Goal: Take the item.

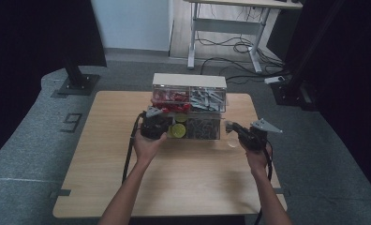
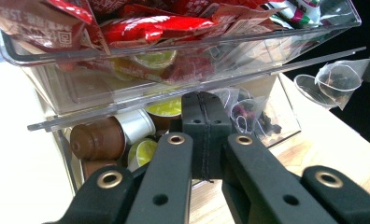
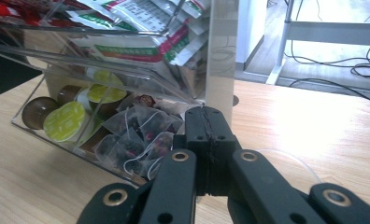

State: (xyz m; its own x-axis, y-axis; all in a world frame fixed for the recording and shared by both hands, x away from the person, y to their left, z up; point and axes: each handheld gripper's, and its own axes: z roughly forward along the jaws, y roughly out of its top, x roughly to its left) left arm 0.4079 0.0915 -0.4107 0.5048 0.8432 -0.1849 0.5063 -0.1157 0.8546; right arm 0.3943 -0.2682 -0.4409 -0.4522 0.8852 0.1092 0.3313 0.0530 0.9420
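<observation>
While both tools point(image 1: 152, 125) point(image 1: 240, 133) sit pressed together at the organizer point(image 1: 189, 105), the near counter point(image 1: 174, 187) lies open.

A clear two-tier organizer point(image 1: 189, 108) stands just ahead of both tongs, its lower drawer point(image 1: 197, 129) pulled out. Coffee pods point(image 3: 64, 120) lie nearest the left tongs point(image 1: 161, 125), mesh tea bags point(image 3: 136, 135) just before the right tongs point(image 1: 231, 127).
</observation>
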